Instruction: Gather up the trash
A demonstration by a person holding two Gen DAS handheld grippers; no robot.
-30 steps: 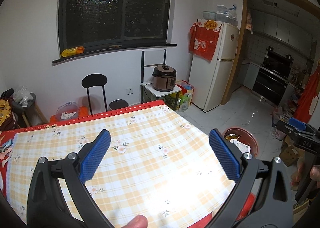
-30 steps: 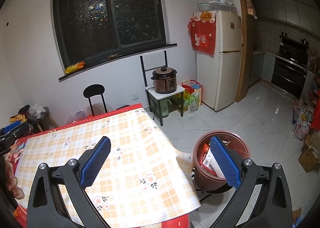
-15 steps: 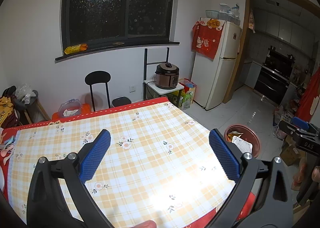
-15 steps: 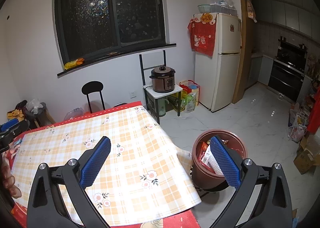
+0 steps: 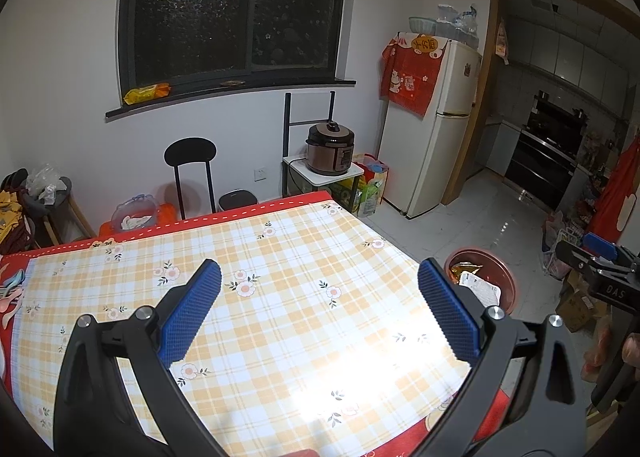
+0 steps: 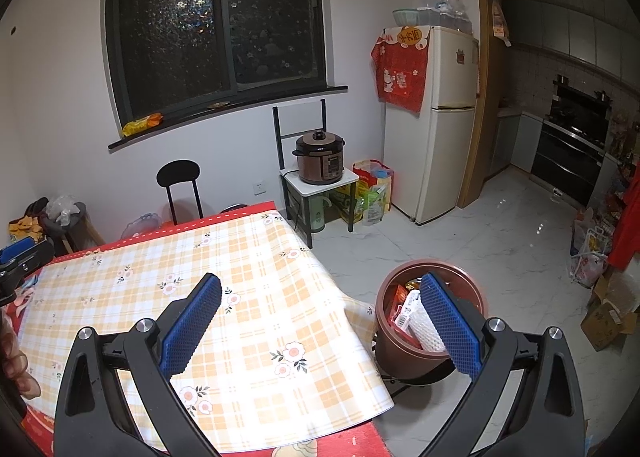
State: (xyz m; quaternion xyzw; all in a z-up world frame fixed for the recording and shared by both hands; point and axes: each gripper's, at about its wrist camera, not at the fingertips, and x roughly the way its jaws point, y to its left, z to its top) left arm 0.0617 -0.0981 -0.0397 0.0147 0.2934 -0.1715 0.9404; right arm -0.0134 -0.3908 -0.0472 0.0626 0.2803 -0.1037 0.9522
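Note:
A brown round trash bin [image 6: 404, 353] stands on the floor right of the table and holds wrappers [image 6: 412, 315]; it also shows in the left wrist view [image 5: 506, 285]. My left gripper [image 5: 318, 309] is open and empty above the checked tablecloth [image 5: 280, 277]. My right gripper [image 6: 320, 317] is open and empty above the table's right edge, its right finger over the bin. The right gripper also shows at the right edge of the left wrist view [image 5: 600, 269].
A checked cloth covers the table [image 6: 240, 281]. Behind it stand a black chair [image 5: 192, 173], a small stand with a rice cooker [image 5: 330, 149] and a fridge [image 5: 440, 129]. Cardboard boxes [image 6: 608, 317] and bags lie on the tiled floor at the right.
Both grippers have risen and drawn back a little, so more of the table and room shows. Both stay open and empty.

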